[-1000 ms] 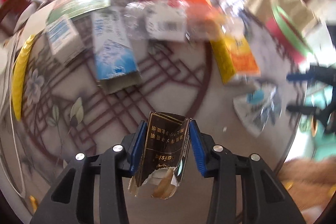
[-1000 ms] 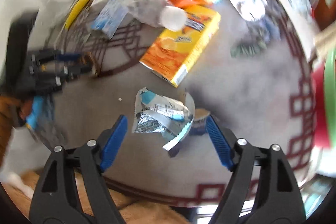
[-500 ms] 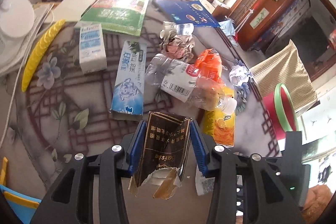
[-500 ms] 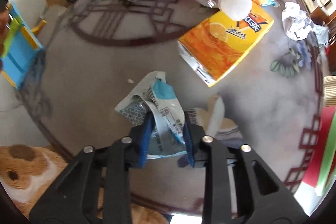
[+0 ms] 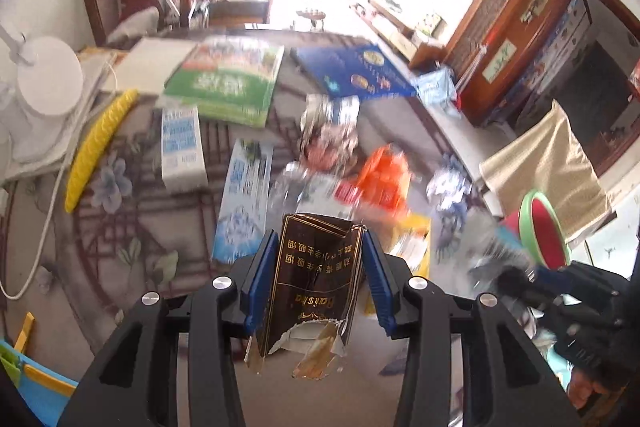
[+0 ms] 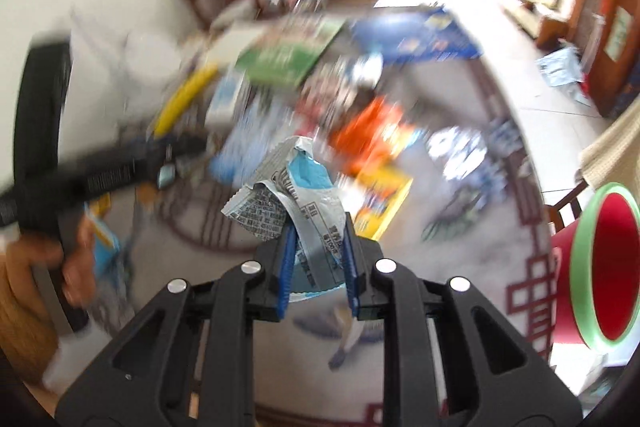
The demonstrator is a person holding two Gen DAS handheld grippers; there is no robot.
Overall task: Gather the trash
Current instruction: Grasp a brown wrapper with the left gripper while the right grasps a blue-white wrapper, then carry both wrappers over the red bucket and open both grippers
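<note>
Motion blur is smearing most of the litter on the patterned table [image 5: 120,211], so few labels are reading clearly. The left gripper [image 5: 318,277] is clamping a torn dark-brown cigarette pack [image 5: 314,283] above the table; its gold script and Chinese characters are showing upside down. The right gripper [image 6: 317,259] is pinching a crumpled silver-and-blue wrapper [image 6: 288,199] with tiny illegible print, raised over the table. At far right, the red bin [image 6: 604,267] with a green rim is being cropped by the lens edge.
</note>
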